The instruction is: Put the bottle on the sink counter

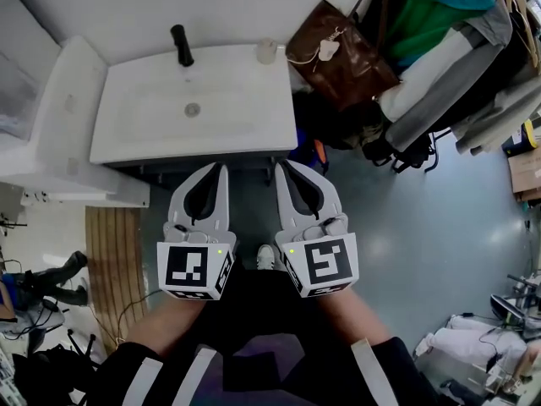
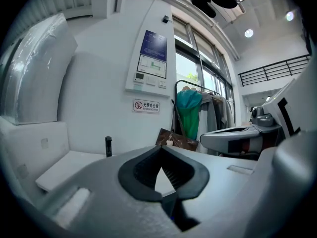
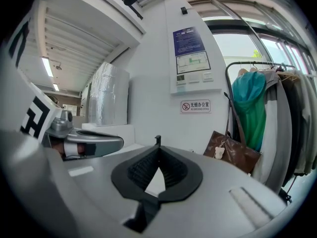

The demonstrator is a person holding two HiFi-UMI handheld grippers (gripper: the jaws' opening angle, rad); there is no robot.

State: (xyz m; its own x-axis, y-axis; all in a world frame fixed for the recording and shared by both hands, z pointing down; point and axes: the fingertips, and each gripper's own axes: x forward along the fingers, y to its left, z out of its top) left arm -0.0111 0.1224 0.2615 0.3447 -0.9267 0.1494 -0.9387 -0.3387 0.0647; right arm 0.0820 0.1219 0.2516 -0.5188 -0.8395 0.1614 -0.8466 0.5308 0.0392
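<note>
A white sink counter (image 1: 254, 134) with a black faucet (image 1: 181, 46) lies ahead of me. On its back right corner stands a small pale container (image 1: 267, 52), which may be the bottle. My left gripper (image 1: 223, 168) and right gripper (image 1: 280, 167) hang side by side just short of the counter's front edge. Both are shut, tips together, with nothing between them. In the left gripper view the left gripper (image 2: 161, 148) points at the faucet (image 2: 108, 146). In the right gripper view the right gripper (image 3: 157, 148) lines up with the faucet (image 3: 158, 140).
A brown leather bag (image 1: 338, 53) hangs right of the sink, beside a rack of clothes (image 1: 456, 49). A white cabinet (image 1: 51, 125) stands left of the counter. Cables and stands lie on the grey floor (image 1: 423, 227) at the lower left and right.
</note>
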